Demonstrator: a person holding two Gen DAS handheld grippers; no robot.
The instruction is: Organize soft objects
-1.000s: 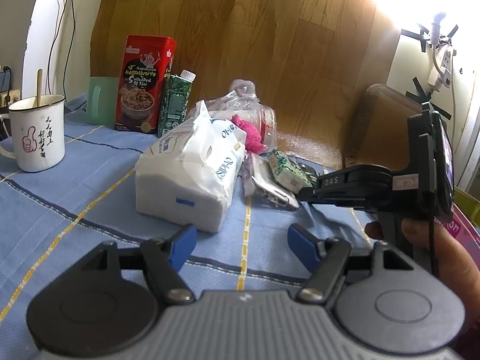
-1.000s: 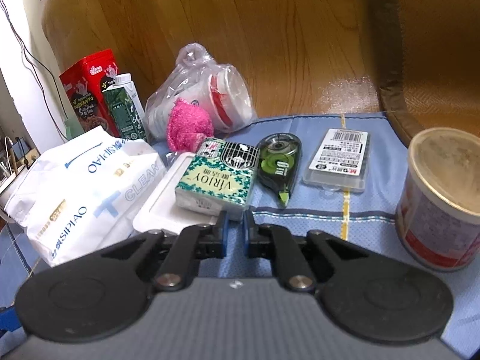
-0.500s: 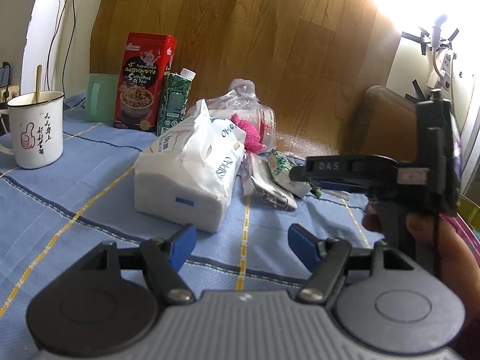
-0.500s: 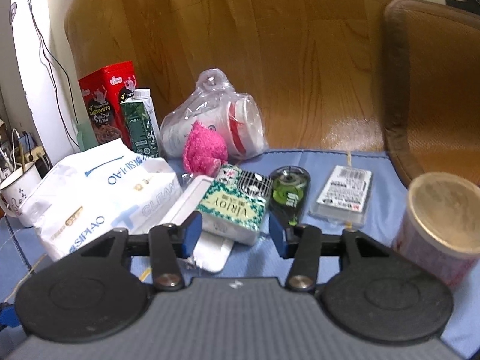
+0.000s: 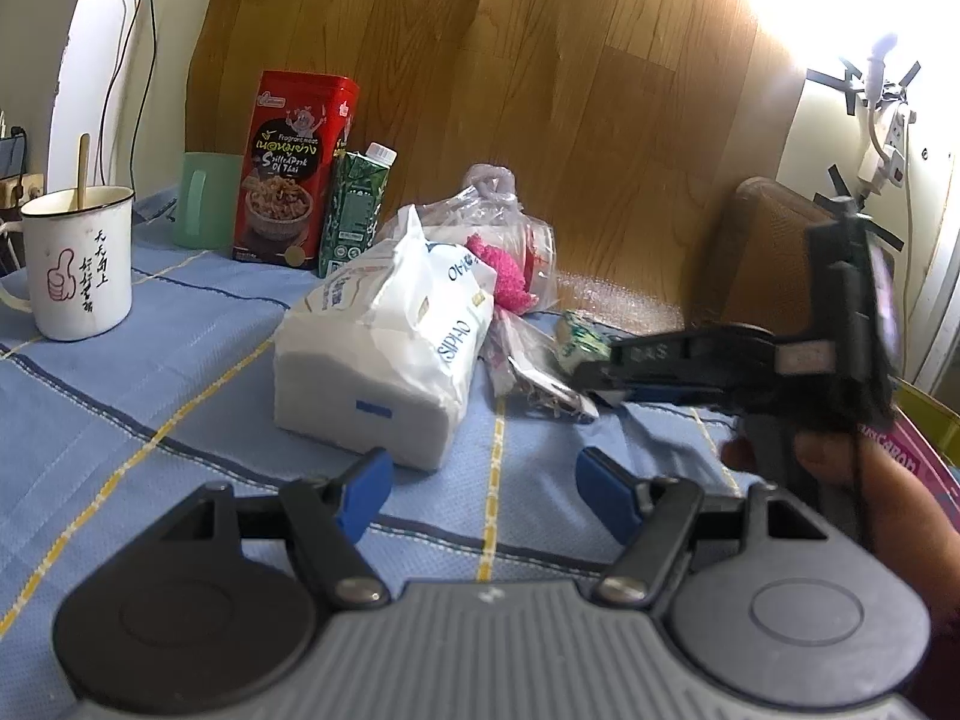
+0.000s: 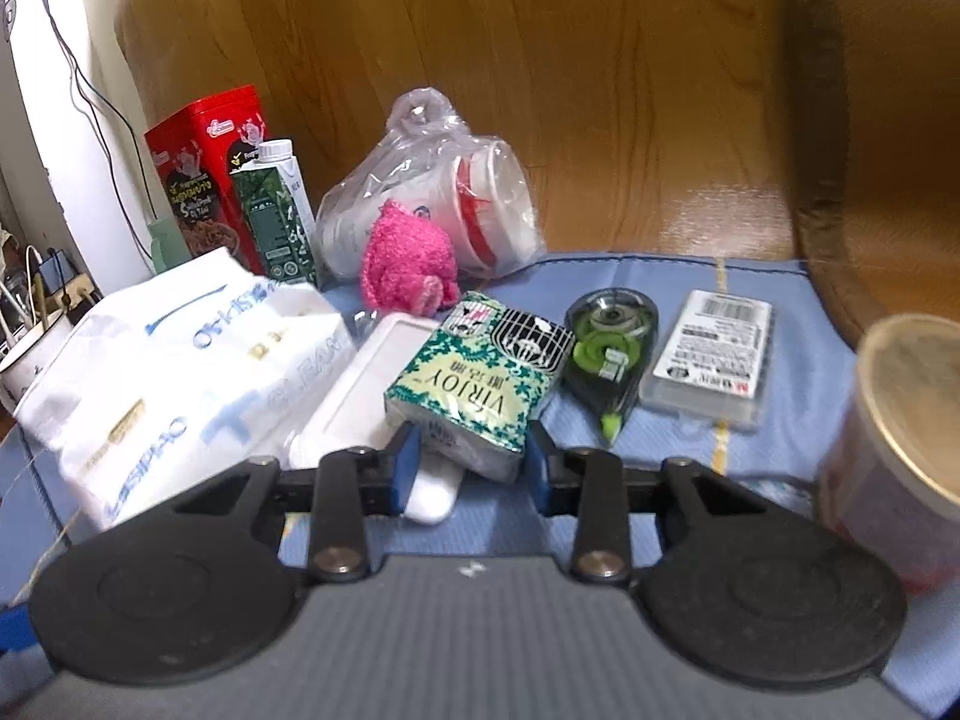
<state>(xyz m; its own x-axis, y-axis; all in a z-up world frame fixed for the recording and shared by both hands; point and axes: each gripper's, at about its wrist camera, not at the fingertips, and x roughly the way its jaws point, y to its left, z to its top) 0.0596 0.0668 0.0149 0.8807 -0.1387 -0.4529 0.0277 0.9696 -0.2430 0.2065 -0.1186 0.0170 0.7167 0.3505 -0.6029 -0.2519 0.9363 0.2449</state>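
**Right fingers closing around the VIRJOY tissue pack**

I read the scene from the biggest item down. The desk (image 5: pixel 150 396) wears a blue quilted cloth with yellow and dark stripes, and its near left stretch lies bare, the best room I have for moving. The large white plastic-wrapped tissue bundle (image 6: pixel 180 360) carries blue "SIPIAO" and "CLEAN" lettering and sits left of centre. Behind it stands a tall red tin (image 5: pixel 297 168) printed "Fragrant meat" and "Grilled Pork of Thai", with a dark green drink carton with a white cap (image 5: pixel 354 210) just beside it. A clear knotted plastic bag of white cups (image 6: pixel 456 192) lies against the wooden back panel, a fuzzy pink cloth (image 6: pixel 408 264) in front of it. The white enamel mug (image 5: pixel 81 270) with a red thumbs-up and black Chinese characters stands near the left edge.

My right gripper (image 6: pixel 471 468) has just been closing; its blue fingers (image 6: pixel 405 468) flank the near end of the green-and-white soft "VIRJOY" tissue pack (image 6: pixel 480 378), which rests partly on a white flat tray. Whether the pads press it I cannot tell. Right of it lie a green correction tape dispenser (image 6: pixel 609 348) and a clear barcoded case (image 6: pixel 708 354); the space there is tight.

My left gripper (image 5: pixel 483 492) hangs spread and empty over bare cloth.
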